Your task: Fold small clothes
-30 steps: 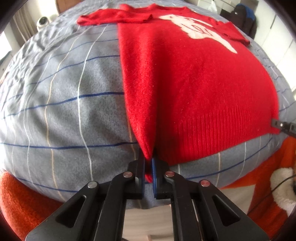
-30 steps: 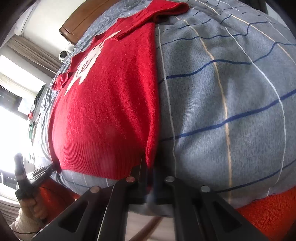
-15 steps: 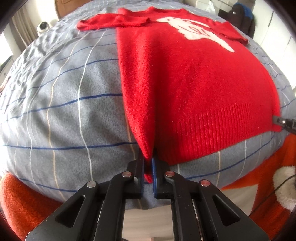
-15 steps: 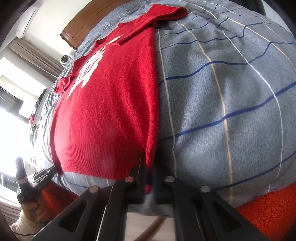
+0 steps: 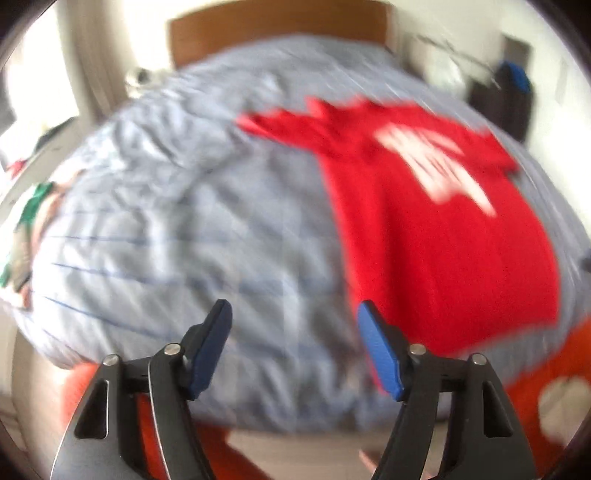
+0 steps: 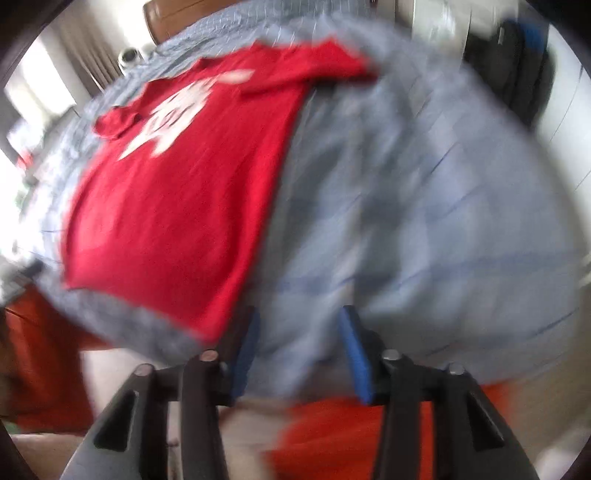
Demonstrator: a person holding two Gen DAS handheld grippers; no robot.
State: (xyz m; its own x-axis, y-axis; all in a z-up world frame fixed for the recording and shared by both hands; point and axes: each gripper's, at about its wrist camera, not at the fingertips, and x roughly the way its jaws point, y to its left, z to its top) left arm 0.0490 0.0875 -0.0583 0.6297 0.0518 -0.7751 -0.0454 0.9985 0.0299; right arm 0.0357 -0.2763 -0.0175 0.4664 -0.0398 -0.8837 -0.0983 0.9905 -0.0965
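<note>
A red sweater (image 5: 436, 229) with a white print lies flat on the grey checked bedspread (image 5: 166, 229); both views are blurred. In the left wrist view my left gripper (image 5: 295, 314) is open and empty, just left of the sweater's near left hem corner. In the right wrist view the sweater (image 6: 184, 192) lies to the left and my right gripper (image 6: 299, 317) is open and empty, just right of its near right hem corner, over bare bedspread (image 6: 424, 229).
An orange blanket (image 5: 546, 362) hangs at the bed's near edge. A wooden headboard (image 5: 277, 33) stands at the far end. A dark bag (image 6: 509, 62) sits beyond the bed's right side. Clutter lies left of the bed (image 5: 29, 206).
Both grippers have let go of the sweater's hem corners and opened. Both have pulled back and up, so more of the bed shows. The sweater now lies flat.
</note>
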